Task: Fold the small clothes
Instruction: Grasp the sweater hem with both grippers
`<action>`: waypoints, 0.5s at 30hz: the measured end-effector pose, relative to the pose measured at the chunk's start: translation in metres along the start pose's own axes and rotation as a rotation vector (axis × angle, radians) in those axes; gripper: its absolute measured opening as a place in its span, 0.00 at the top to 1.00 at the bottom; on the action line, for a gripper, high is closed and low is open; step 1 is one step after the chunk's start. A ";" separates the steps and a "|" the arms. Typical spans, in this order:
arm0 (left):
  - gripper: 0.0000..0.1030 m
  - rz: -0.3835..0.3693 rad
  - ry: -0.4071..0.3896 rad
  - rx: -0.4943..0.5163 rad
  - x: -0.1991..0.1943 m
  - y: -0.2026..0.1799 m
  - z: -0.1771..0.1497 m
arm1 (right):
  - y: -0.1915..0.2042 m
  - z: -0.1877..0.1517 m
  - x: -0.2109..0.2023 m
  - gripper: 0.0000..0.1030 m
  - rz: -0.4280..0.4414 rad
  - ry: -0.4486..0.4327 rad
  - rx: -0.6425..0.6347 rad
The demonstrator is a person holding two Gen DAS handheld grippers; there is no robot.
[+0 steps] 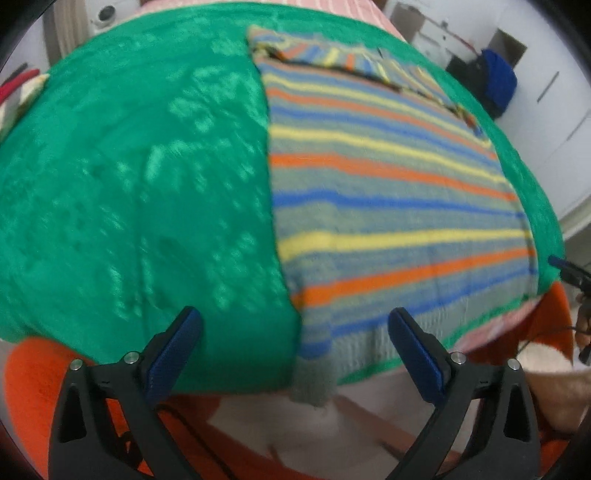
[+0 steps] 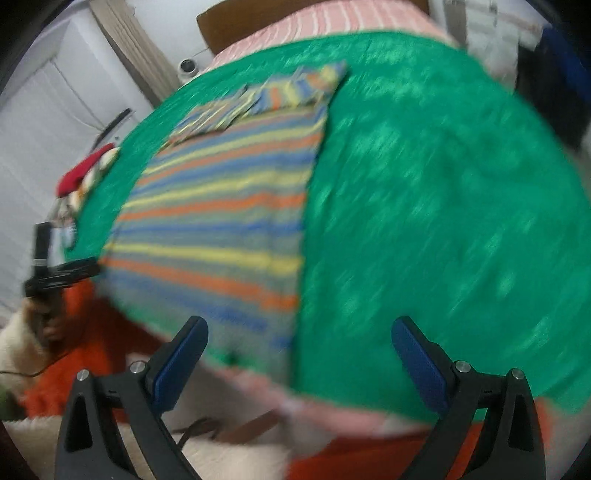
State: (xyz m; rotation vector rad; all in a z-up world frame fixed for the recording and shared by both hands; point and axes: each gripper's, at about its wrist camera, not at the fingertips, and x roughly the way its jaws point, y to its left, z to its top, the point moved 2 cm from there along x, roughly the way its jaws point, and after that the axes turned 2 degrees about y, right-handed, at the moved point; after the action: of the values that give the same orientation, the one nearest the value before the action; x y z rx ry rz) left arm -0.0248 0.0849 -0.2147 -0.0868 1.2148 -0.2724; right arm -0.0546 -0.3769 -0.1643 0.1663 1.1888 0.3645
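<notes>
A striped knit garment point(image 1: 388, 192) in orange, yellow, blue and grey lies flat on a green blanket point(image 1: 129, 184), its grey hem hanging over the near edge. A folded part lies across its far end point(image 1: 343, 59). My left gripper point(image 1: 295, 325) is open above the near left corner of the garment, nothing between its blue pads. In the right wrist view the same garment point(image 2: 221, 214) lies left of centre on the green blanket point(image 2: 443, 203). My right gripper point(image 2: 299, 332) is open over the garment's near right corner, holding nothing.
A pink striped sheet point(image 2: 332, 18) shows beyond the blanket. Red and pale cloth items point(image 2: 85, 170) lie at the blanket's left edge. The person's orange sleeve point(image 2: 85, 332) and the other gripper point(image 2: 59, 273) appear at the left. A blue object point(image 1: 498, 81) stands by white cabinets.
</notes>
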 end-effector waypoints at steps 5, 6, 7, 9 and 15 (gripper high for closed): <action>0.28 0.042 0.070 0.046 0.014 -0.011 -0.004 | 0.009 -0.015 0.037 0.17 0.053 0.095 0.027; 0.39 0.048 0.079 0.059 0.015 -0.013 -0.004 | 0.010 -0.016 0.044 0.24 0.065 0.116 0.036; 0.47 0.055 0.088 0.073 0.015 -0.015 -0.004 | 0.012 -0.016 0.049 0.32 0.076 0.129 0.042; 0.95 0.040 0.121 0.077 0.018 -0.017 -0.005 | 0.018 -0.014 0.057 0.70 0.077 0.140 0.038; 0.97 -0.068 0.104 0.005 -0.008 -0.001 0.008 | 0.023 -0.004 0.034 0.94 0.081 0.128 0.050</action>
State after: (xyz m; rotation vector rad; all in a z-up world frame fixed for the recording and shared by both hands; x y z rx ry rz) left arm -0.0203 0.0858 -0.2041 -0.1104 1.3160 -0.3426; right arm -0.0515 -0.3433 -0.1883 0.2376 1.3209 0.4218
